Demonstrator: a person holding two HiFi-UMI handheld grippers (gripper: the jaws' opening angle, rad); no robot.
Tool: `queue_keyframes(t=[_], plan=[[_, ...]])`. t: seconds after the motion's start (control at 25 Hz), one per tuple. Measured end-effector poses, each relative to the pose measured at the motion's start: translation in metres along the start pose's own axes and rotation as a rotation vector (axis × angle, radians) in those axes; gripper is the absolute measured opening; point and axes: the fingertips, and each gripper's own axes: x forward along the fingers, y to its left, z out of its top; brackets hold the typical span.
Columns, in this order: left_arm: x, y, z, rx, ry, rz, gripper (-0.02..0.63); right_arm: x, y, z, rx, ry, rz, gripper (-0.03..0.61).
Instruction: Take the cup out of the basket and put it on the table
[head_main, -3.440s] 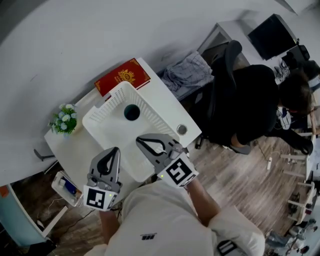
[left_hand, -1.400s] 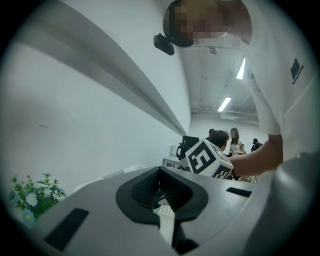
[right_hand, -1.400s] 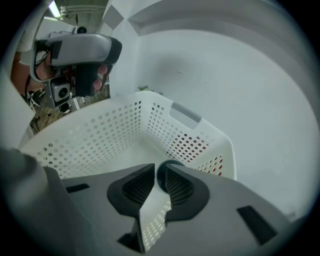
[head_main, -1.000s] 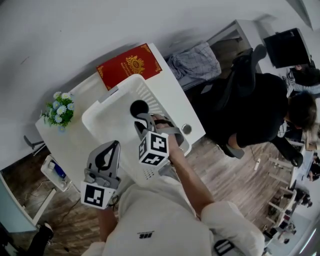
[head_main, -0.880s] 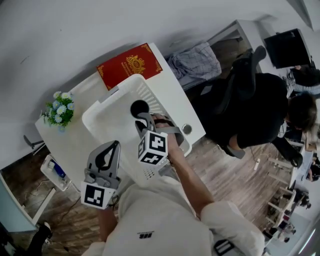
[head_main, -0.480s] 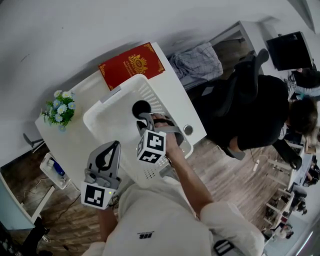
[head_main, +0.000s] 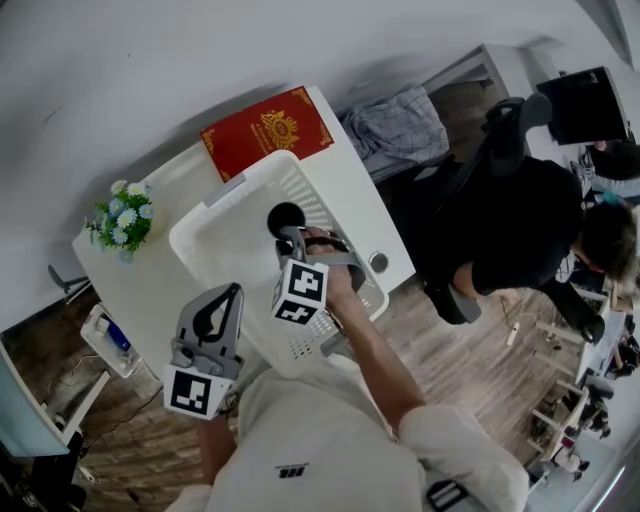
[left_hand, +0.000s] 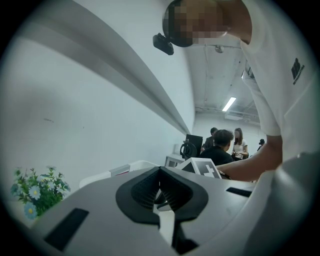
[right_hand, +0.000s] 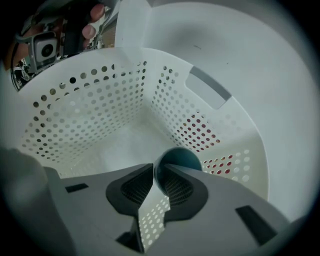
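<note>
Pinching rim of round teal cup (right_hand: 181, 157), right claw (right_hand: 159, 169), inside white basket (right_hand: 90, 115)

My right gripper (head_main: 291, 238) is stretched forward and tipped downward, its jaws pinched on the rim of the cup (right_hand: 182, 157). My left gripper (head_main: 233, 292) is drawn back nearer me, pointing forward, jaws pressed together.
</note>
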Motion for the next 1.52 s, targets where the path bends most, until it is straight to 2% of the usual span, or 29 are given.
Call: queue_keyframes(t=[0.24, 0.52, 1.52], plan=[[-0.002, -0.001, -0.001, 0.0, -0.001, 0.002, 0.009, 0.002, 0.0, 0.0, -0.023, 0.01, -0.007, 0.063], [-0.001, -0.002, 0.001, 0.009, -0.003, -0.002, 0.009, 0.003, 0.006, -0.001, -0.006, -0.003, 0.033, 0.038], [-0.002, -0.012, 0.003, 0.024, 0.006, -0.019, 0.009, -0.017, 0.013, -0.004, -0.01, -0.006, 0.044, 0.035]])
